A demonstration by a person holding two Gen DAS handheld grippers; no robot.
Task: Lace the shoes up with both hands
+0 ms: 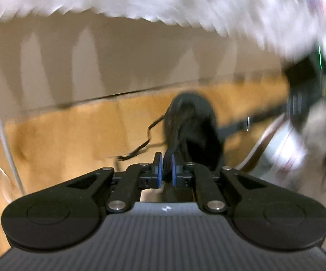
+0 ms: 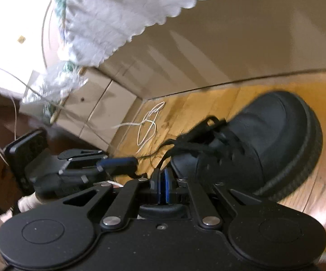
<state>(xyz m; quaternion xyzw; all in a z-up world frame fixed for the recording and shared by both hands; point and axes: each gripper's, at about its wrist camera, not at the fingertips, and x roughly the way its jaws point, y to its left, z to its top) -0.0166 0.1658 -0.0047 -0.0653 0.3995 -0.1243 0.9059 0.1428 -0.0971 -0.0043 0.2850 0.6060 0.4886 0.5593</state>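
A black shoe (image 2: 264, 144) stands on the wooden floor (image 2: 208, 103), close to the pale wall base (image 2: 208, 63). The left gripper (image 1: 166, 169) is narrowed onto a black lace (image 1: 174, 149) running back to the shoe. The right gripper (image 2: 163, 188) is pressed together beside the shoe's heel end; whether it pinches lace I cannot tell. A white cord (image 2: 149, 124) lies loose on open floor leftward.

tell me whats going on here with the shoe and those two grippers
A person is lacing a black shoe that sits on a wooden floor, a handheld gripper in each hand. The left gripper is pinching a black lace close to the shoe. The right gripper is closed right at the shoe's near end, but whether it has a lace is hidden. Another lace end trails loose on the floor. A white cord lies farther back.
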